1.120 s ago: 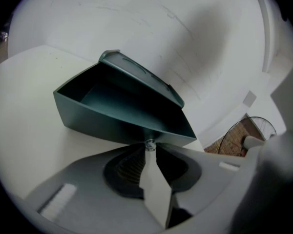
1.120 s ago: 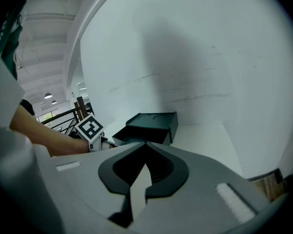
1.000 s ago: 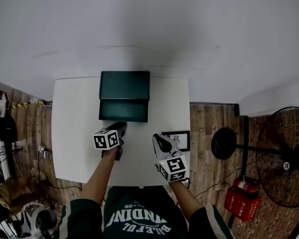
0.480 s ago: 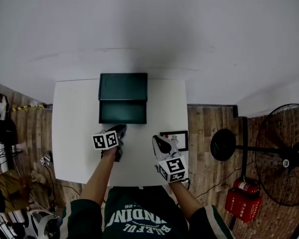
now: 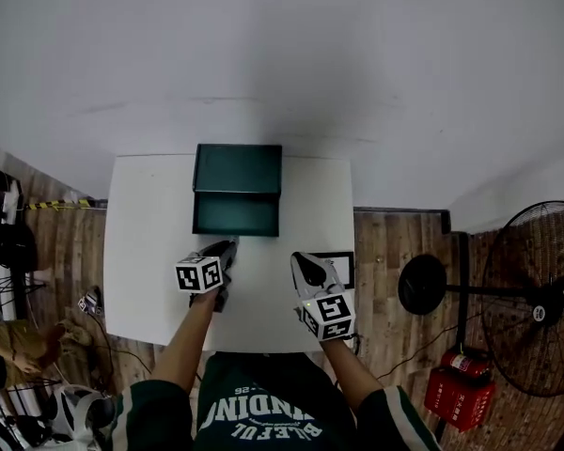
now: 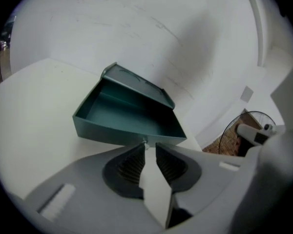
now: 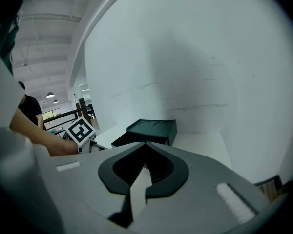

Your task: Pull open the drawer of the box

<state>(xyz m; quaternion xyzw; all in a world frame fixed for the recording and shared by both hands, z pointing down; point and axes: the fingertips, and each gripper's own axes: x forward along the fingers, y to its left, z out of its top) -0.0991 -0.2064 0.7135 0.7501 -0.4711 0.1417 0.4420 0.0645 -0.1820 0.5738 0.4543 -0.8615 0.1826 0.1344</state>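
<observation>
Though parted, grips nothing with left gripper [image 6: 150, 147], drawer's [image 6: 129, 118] knob [image 6: 145, 142] at tips, 12 o'clock; holds right gripper [image 7: 146, 144] closed, empty, drawer at 11 o'clock.

Workshop, floor fan [image 5: 536, 301], white table [image 5: 139, 252]

Box [image 5: 237, 169] dark teal-green; its drawer [image 5: 235, 216] same shade in & out, w/ tiny silvery knob [image 6: 144, 141]. Table [image 5: 141, 252] under box plain white, wall [image 5: 282, 54] behind box pale grey-white. In front of box, left gripper [image 6: 150, 147] & right gripper [image 7: 145, 145]: grey bodies, black ribbed pads [image 6: 132, 165], cubes w/ b&w square markers. Floor [image 5: 395, 252] right of box brown wood planks; red case [image 5: 461, 397] farther right
</observation>
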